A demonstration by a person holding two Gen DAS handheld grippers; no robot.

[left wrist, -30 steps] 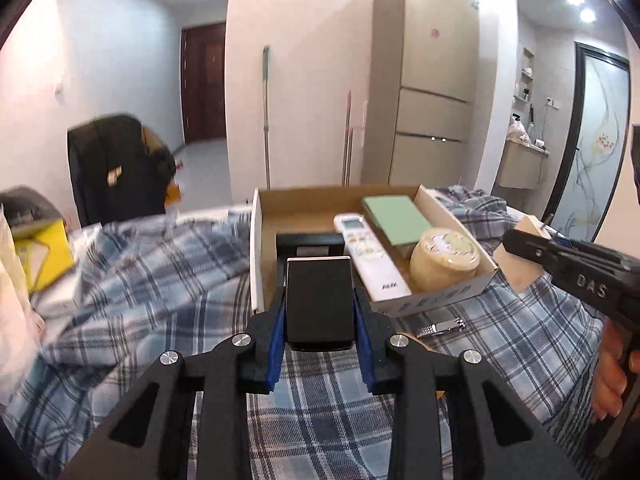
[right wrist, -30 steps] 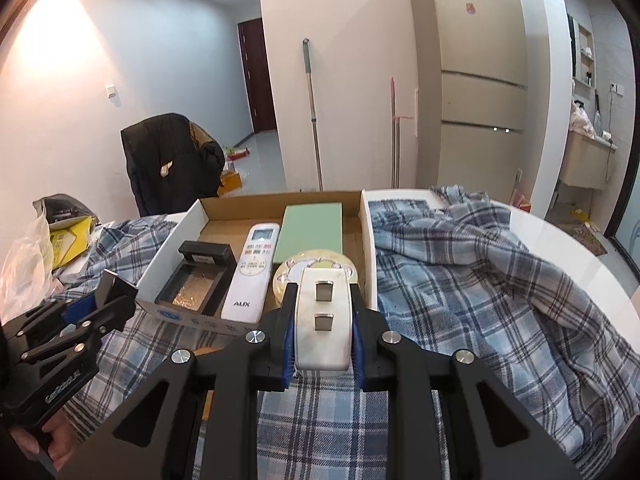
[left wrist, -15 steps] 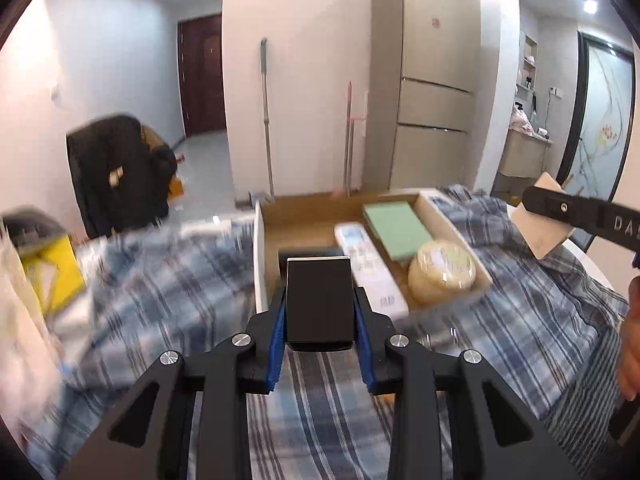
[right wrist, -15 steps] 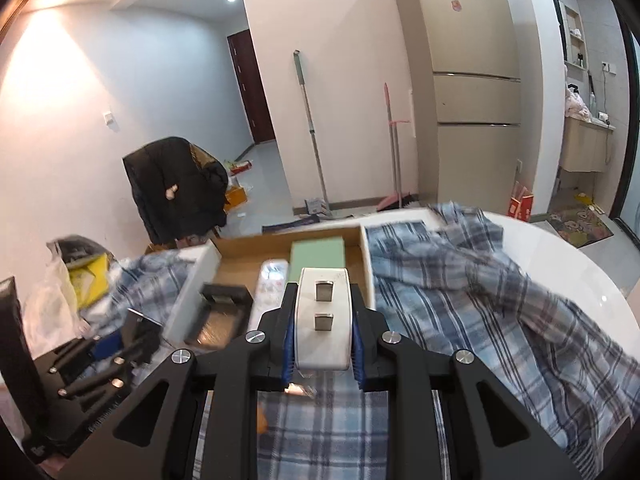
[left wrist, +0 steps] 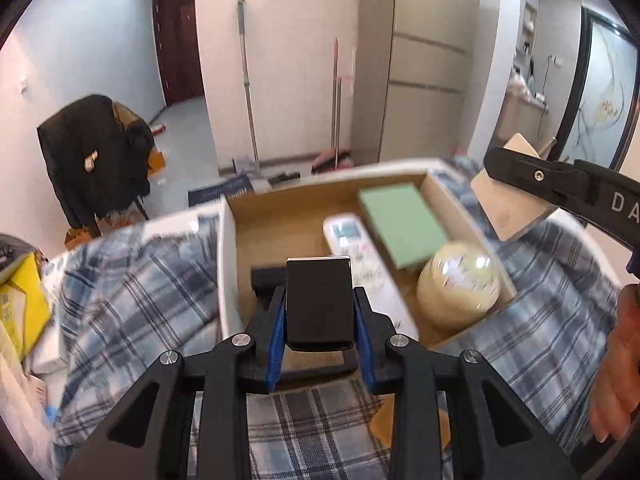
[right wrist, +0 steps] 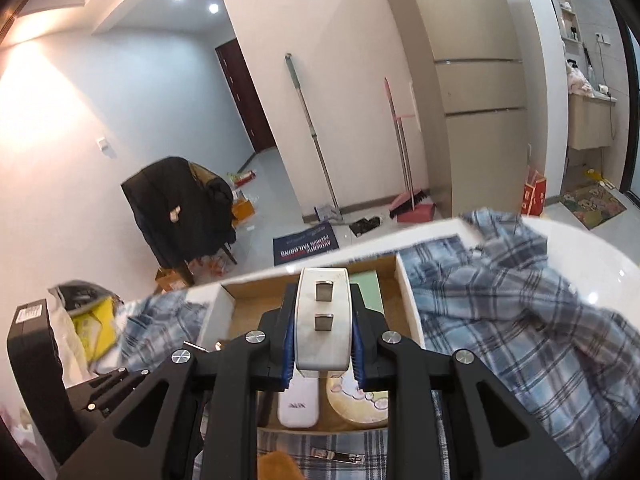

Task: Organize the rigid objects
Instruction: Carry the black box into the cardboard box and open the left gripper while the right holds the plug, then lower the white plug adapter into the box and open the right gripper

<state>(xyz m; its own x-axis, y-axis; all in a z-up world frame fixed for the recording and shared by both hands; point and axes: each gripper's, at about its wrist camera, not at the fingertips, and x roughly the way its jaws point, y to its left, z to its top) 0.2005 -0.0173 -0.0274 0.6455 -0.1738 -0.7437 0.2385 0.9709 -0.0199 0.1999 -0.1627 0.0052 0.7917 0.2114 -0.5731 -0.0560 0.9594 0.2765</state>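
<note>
My left gripper point(left wrist: 319, 316) is shut on a black rectangular block point(left wrist: 319, 300), held above the near left part of an open cardboard box point(left wrist: 228, 264). The box holds a white remote point(left wrist: 352, 240), a green pad point(left wrist: 402, 222), a round cream tin point(left wrist: 458, 282) and a black tray point(left wrist: 266, 280). My right gripper point(right wrist: 323, 344) is shut on a white plug adapter point(right wrist: 323, 320) above the box point(right wrist: 408, 300). It shows in the left wrist view point(left wrist: 510, 200) at the right, over the box's right wall. The left gripper shows at the lower left of the right wrist view point(right wrist: 36, 360).
The box lies on a blue plaid cloth point(left wrist: 132, 288) over a white table point(right wrist: 592, 248). A metal nail clipper point(right wrist: 340, 456) and a tan object point(right wrist: 276, 464) lie on the cloth before the box. A yellow bag point(left wrist: 16, 300) sits at the left.
Both grippers have risen and moved forward over the box with their objects still held. The views now look down more steeply into the box.
</note>
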